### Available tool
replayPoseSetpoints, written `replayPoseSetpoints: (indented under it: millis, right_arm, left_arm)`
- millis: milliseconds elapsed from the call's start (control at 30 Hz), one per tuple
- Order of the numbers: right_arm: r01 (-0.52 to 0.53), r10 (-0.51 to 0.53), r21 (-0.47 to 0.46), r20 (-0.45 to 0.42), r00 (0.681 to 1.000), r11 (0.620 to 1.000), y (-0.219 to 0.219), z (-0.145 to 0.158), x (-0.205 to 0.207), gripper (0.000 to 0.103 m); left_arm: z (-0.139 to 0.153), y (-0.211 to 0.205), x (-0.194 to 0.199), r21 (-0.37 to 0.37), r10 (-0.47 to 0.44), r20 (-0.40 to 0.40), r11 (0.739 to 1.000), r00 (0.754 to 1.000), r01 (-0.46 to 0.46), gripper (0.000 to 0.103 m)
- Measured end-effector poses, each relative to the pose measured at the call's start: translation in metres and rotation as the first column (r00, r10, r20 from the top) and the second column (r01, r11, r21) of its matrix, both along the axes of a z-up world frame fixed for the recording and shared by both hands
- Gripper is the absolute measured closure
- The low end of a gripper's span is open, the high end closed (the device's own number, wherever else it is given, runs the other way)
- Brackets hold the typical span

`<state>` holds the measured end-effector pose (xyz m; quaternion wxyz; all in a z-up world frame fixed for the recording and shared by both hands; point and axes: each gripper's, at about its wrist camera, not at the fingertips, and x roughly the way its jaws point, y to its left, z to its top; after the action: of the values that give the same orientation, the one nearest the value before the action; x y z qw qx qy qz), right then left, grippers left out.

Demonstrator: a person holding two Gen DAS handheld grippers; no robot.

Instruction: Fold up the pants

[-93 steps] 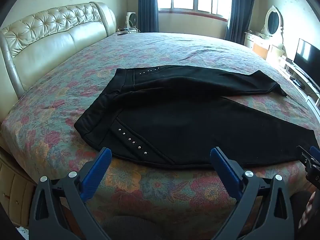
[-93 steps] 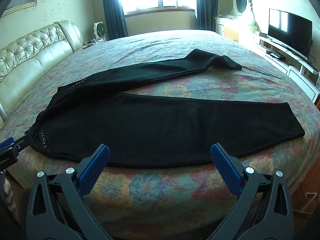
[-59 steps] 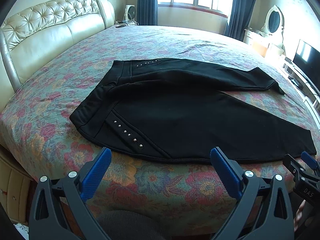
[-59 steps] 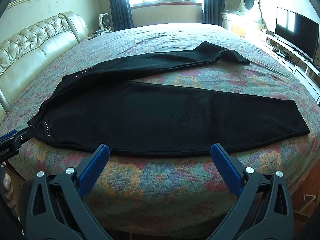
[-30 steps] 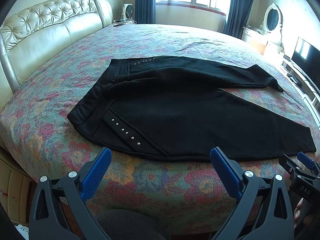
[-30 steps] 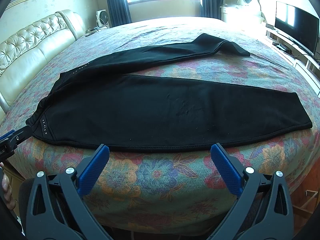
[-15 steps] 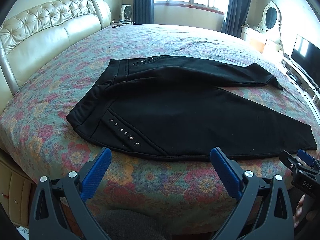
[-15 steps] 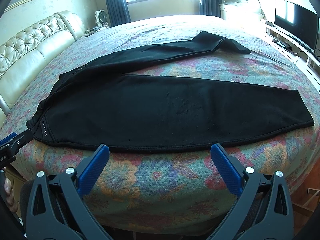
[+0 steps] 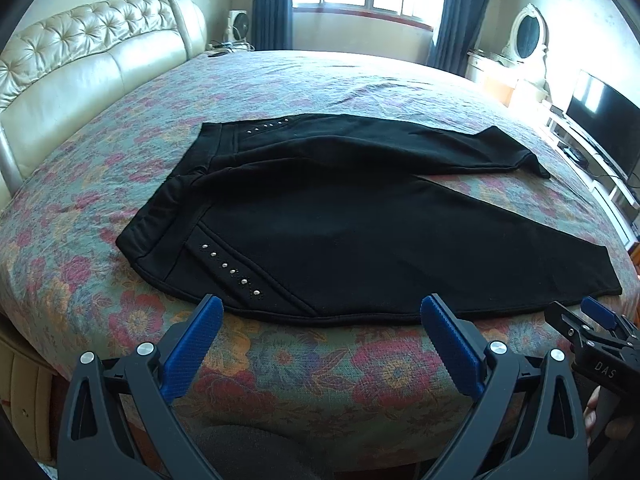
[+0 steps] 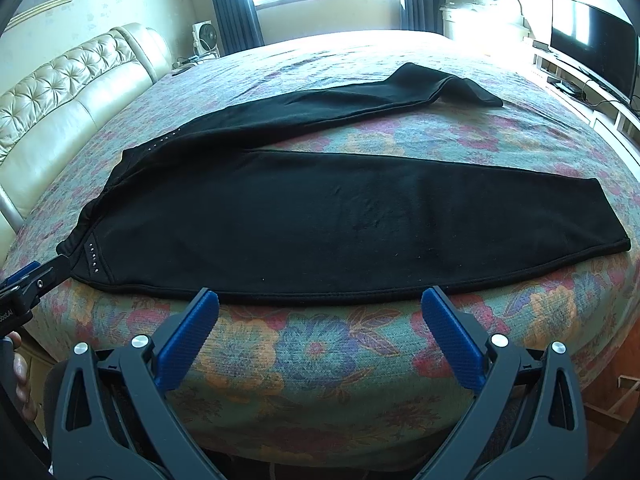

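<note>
Black pants (image 9: 340, 224) lie spread flat on the floral bedspread, waistband with silver studs to the left, the two legs splayed apart to the right. They also show in the right wrist view (image 10: 320, 216). My left gripper (image 9: 320, 332) is open and empty, just short of the near waist edge. My right gripper (image 10: 320, 320) is open and empty, just short of the near leg's lower edge. The right gripper shows at the right edge of the left wrist view (image 9: 588, 320).
The round bed (image 9: 280, 364) drops off right in front of both grippers. A cream tufted headboard (image 9: 80, 68) curves along the left. A TV (image 10: 592, 48) on a low white stand and a vanity mirror (image 9: 526, 32) stand at the right.
Both grippers have crept a little closer to the near edge of the pants and risen slightly. The pants have not moved. Both grippers stay open.
</note>
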<state>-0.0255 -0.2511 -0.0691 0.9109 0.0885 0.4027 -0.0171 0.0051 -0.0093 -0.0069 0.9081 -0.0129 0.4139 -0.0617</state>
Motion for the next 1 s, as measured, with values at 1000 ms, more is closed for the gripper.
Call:
replayPoseSetpoints:
  millis: [1000]
  right_arm:
    - [-0.447,0.446,0.033,0.035,0.894,0.894,0.025,0.042,0.24,0.002]
  left_arm:
    - [-0.064,0.217,0.382,-0.314,-0.167,-0.161,0.943,0.973,0.11,0.004]
